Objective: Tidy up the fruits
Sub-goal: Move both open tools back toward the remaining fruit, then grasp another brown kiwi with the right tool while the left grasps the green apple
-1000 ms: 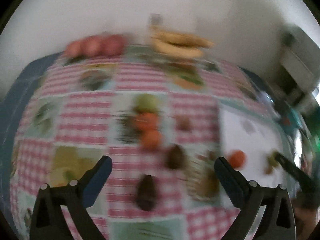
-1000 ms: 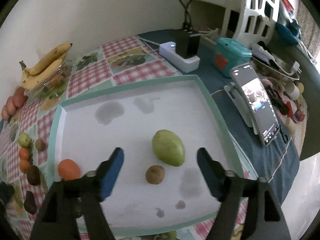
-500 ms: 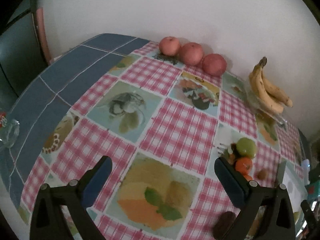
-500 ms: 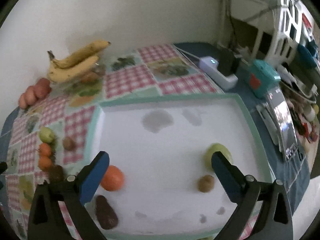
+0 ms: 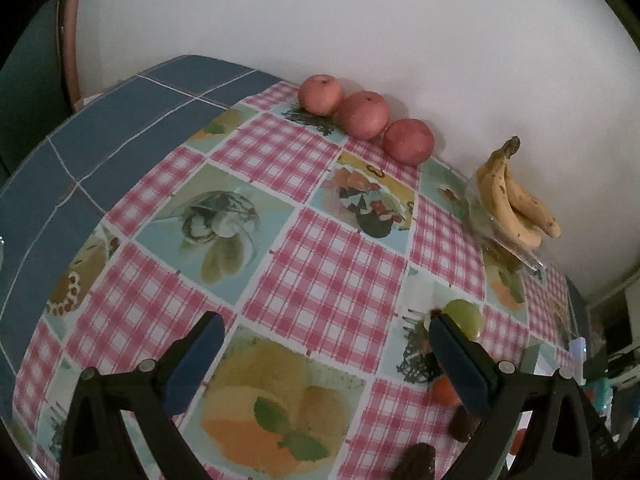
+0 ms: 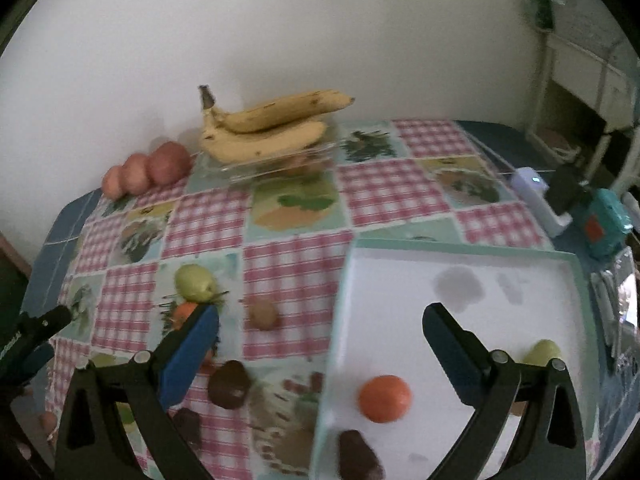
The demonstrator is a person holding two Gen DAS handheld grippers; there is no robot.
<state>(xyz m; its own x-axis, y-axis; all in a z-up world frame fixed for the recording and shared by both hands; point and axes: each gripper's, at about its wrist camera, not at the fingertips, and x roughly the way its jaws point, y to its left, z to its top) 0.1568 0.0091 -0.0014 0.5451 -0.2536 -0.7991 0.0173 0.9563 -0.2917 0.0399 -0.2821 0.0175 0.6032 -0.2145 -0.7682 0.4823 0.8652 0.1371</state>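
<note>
My left gripper (image 5: 324, 344) is open and empty above the checked tablecloth, aimed toward three red apples (image 5: 362, 114) and bananas (image 5: 516, 204) by the wall. A green fruit (image 5: 466, 316) sits behind its right finger. My right gripper (image 6: 320, 332) is open and empty over the left edge of the white tray (image 6: 460, 256). In the tray lie an orange (image 6: 385, 398), a dark avocado (image 6: 358, 456) and a green fruit (image 6: 542, 352). On the cloth lie a green fruit (image 6: 194, 282), an orange (image 6: 184, 312), a kiwi (image 6: 262, 312) and two dark avocados (image 6: 228, 384).
The bananas (image 6: 264, 128) rest on a clear glass dish. A white power strip (image 6: 538, 200), a teal box (image 6: 604, 228) and a phone (image 6: 624, 304) stand right of the tray. The left gripper (image 6: 28, 340) shows at the far left of the right wrist view.
The left gripper has swung left from the fruit cluster and now faces the apples. The right gripper has swung left from the tray's middle to its left edge, bringing the loose fruit into view.
</note>
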